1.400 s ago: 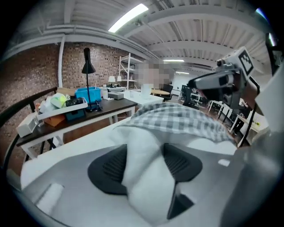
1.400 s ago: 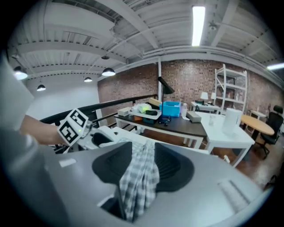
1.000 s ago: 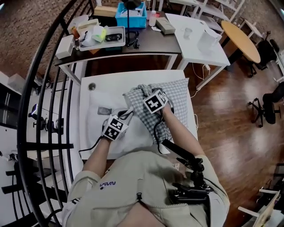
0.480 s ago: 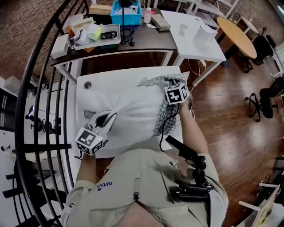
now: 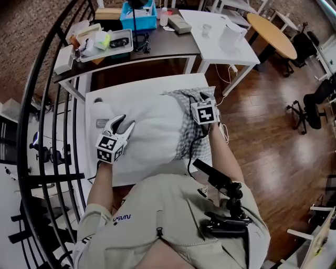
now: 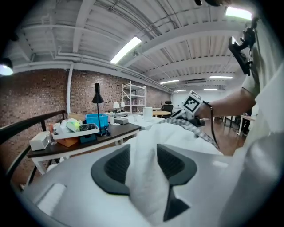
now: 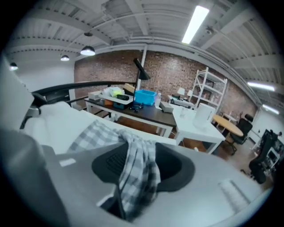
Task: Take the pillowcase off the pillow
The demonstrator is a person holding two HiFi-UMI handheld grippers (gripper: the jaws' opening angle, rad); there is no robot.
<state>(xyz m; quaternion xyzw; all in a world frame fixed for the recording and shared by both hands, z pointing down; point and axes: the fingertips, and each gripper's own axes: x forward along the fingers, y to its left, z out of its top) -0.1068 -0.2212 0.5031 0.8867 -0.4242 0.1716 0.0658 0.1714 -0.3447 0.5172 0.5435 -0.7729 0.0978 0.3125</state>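
A white pillow (image 5: 152, 128) lies on the white table (image 5: 107, 97). The grey-checked pillowcase (image 5: 190, 131) is bunched over its right end only. My left gripper (image 5: 125, 124) is at the pillow's left edge. In the left gripper view a fold of white pillow fabric (image 6: 143, 177) fills the gap between the pads (image 6: 116, 165); the left gripper (image 6: 144, 165) has just been opening its jaws, with the fabric still pinched. My right gripper (image 5: 201, 100) is at the pillowcase's far right. Checked cloth (image 7: 138, 170) hangs between the jaws of my right gripper (image 7: 135, 166), which have also just been opening.
Behind the table is a dark desk (image 5: 157, 47) with a blue bin (image 5: 138, 11) and a tray (image 5: 105, 43). A white table (image 5: 223, 42) and a round wooden table (image 5: 270, 32) stand at the far right. Black railing (image 5: 44, 105) runs along the left, wooden floor (image 5: 262, 147) on the right.
The grippers, together at the pillowcase a second ago, have parted. The checked cloth has slid to the pillow's right end, baring white pillow. The left gripper has since risen and moved inward.
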